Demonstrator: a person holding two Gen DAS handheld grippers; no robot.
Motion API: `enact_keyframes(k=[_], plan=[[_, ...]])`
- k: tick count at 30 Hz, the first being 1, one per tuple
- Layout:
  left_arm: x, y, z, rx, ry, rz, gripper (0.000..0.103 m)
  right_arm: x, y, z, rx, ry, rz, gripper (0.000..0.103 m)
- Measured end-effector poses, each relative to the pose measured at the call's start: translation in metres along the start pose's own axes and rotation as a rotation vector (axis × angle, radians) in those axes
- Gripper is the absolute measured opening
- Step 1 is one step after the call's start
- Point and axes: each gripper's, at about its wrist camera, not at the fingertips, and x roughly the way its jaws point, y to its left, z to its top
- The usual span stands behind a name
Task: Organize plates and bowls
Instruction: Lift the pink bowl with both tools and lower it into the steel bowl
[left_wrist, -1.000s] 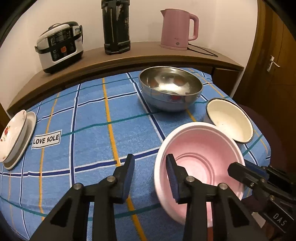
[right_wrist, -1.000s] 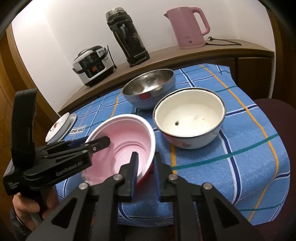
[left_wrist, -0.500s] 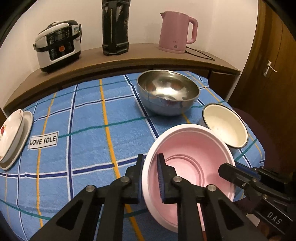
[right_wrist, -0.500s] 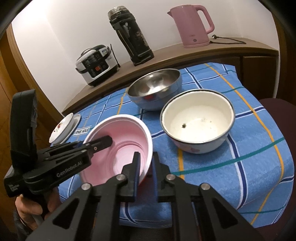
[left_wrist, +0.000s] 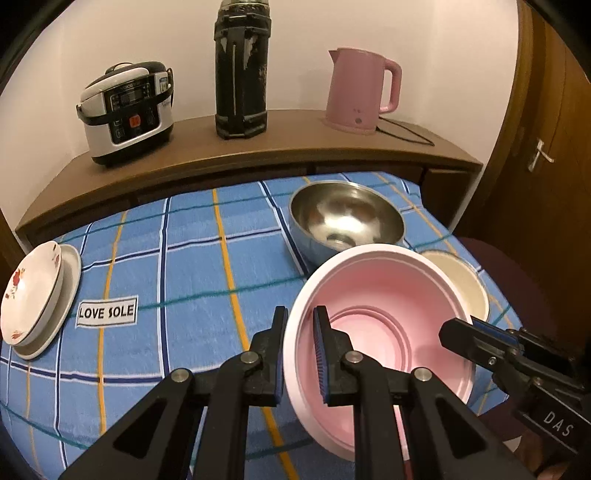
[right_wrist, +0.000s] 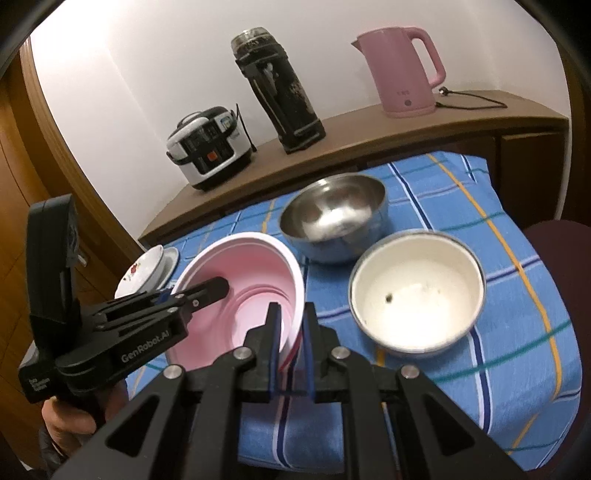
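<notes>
A pink bowl (left_wrist: 384, 314) (right_wrist: 251, 280) is held up off the blue checked tablecloth by both grippers. My left gripper (left_wrist: 300, 325) is shut on its left rim. My right gripper (right_wrist: 291, 321) is shut on its opposite rim, and it also shows in the left wrist view (left_wrist: 465, 336). A steel bowl (left_wrist: 345, 218) (right_wrist: 332, 218) stands behind the pink bowl. A white enamel bowl (right_wrist: 417, 291) (left_wrist: 465, 284) stands to its right. Two stacked plates (left_wrist: 33, 295) (right_wrist: 144, 271), the top one flowered, lie at the table's left edge.
A wooden shelf (left_wrist: 258, 151) behind the table carries a rice cooker (left_wrist: 127, 110), a black flask (left_wrist: 240, 70) and a pink kettle (left_wrist: 360, 92). A "LOVE SOLE" label (left_wrist: 107, 312) is on the cloth. A dark chair (right_wrist: 557, 240) stands at the right.
My left gripper closed from open onto the pink bowl's rim. Both grippers then lifted the bowl off the cloth and carried it up and back toward the steel bowl.
</notes>
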Motion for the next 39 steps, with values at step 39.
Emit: enact_keyframes(k=[39], plan=[[0.059, -0.018, 0.109, -0.010, -0.036, -0.045, 0.016, 0.032, -0.047, 0.103, 0.028, -0.043, -0.059, 0.011]])
